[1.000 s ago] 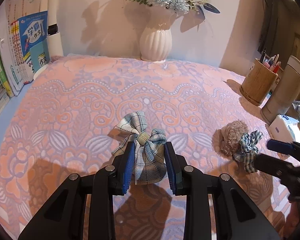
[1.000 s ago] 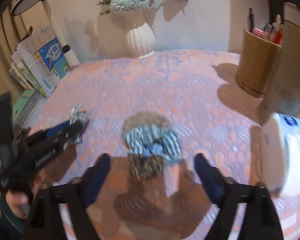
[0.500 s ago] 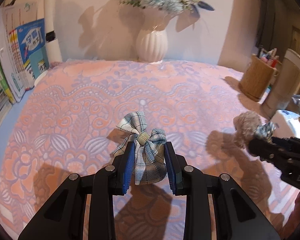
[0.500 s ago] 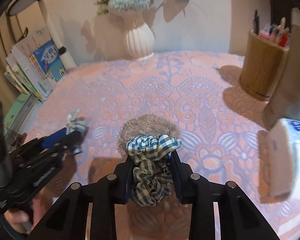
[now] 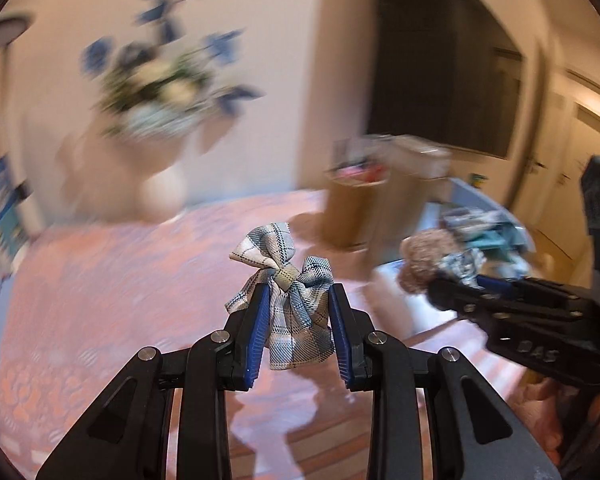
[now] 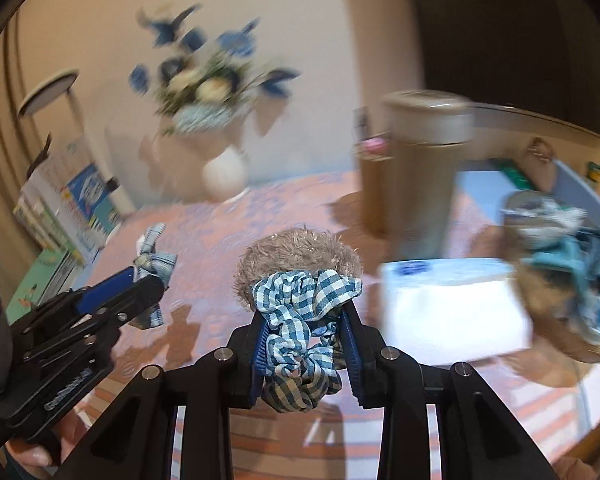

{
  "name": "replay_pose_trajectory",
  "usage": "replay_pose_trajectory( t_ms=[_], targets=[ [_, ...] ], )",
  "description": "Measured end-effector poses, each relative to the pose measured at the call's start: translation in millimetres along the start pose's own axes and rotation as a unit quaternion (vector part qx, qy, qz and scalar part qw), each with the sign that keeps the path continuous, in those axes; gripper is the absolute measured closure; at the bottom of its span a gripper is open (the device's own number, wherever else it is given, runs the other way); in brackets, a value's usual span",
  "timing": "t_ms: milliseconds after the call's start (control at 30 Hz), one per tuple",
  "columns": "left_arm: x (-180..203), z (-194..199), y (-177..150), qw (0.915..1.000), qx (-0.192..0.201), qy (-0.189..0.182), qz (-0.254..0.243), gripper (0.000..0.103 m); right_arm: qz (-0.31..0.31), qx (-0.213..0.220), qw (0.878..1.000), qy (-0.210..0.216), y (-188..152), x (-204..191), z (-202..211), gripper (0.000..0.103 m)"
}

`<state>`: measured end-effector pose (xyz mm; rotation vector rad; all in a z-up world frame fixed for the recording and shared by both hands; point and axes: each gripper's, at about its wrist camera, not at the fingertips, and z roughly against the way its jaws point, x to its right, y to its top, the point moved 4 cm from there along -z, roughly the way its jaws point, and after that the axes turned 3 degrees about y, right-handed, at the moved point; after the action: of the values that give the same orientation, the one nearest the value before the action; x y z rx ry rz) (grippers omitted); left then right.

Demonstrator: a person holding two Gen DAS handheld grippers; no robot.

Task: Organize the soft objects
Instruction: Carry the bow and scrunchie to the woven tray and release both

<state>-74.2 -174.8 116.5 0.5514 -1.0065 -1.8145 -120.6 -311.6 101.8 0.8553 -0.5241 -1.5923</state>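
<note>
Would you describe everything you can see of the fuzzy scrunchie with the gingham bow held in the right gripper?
The scrunchie is a tan, fuzzy ring that looks plush, with a bow of teal-and-white gingham cloth tied on; the bow's lower folds look more beige-checked. The right gripper is shut on the bow, its blue pads pressing from both sides, so the fuzzy part stands above the fingertips. It is lifted clear of the pink patterned cloth. In the left wrist view it shows blurred.

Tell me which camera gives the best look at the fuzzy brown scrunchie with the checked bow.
The right wrist view: the fuzzy brown scrunchie sits sharp and centred, clamped in the right claw. The left wrist view shows it only small and blurred at the right side.
</note>
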Motion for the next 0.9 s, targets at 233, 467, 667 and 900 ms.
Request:
replay_pose_trajectory(
  t_ms=[233,467,667,900],
  targets=[
    [128.6,-13.6,52.8,0.9915,0.008,-0.107,-0.074,0.076,-0.089,0.05,0.991,-0.085,15.3,122.7,58.0,0.071],
    [231.0,-60.7,91.2,0.9807,0.003,-0.152,-0.122,0.076,-0.167,0.075,0.97,-0.162,17.8,234.3,99.1,0.071],
    [275.3,-126.7,111.3,0.9776,-0.024,-0.169,-0.123,0.076,-0.204,0.082,0.96,-0.175,42.1,293.1,96.7,0.07],
    [297.1,-189.4,113.3,0.9749,-0.077,-0.173,-0.118,0.076,-0.232,0.07,0.957,-0.159,68.7,331.5,58.7,0.069]
  ],
)
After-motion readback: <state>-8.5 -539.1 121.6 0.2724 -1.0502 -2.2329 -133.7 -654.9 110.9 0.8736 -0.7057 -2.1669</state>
